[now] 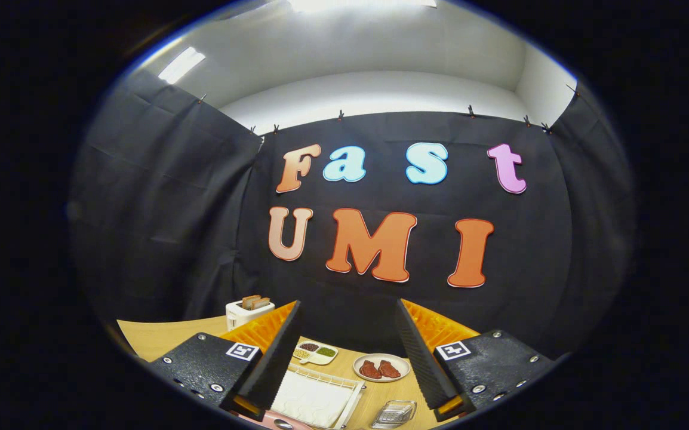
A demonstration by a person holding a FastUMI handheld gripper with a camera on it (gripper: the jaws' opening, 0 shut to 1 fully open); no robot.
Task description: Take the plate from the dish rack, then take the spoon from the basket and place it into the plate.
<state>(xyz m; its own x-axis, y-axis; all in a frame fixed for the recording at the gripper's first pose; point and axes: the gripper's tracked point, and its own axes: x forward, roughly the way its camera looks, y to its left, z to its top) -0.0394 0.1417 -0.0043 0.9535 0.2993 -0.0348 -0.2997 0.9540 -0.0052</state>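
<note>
My gripper [349,304] is open and held high above a wooden table [159,334], with nothing between its fingers. Down between the fingers lies a white wire rack [320,395] with a white mat in it. A pink rounded edge [274,422] shows just under the rack's near corner; I cannot tell what it is.
Beyond the rack sit a white divided dish of beans [316,352] and a beige plate with two red meat pieces [381,368]. A white toaster with bread [248,310] stands at the far left. A clear glass dish [393,413] lies near the right finger. Black cloth walls the booth.
</note>
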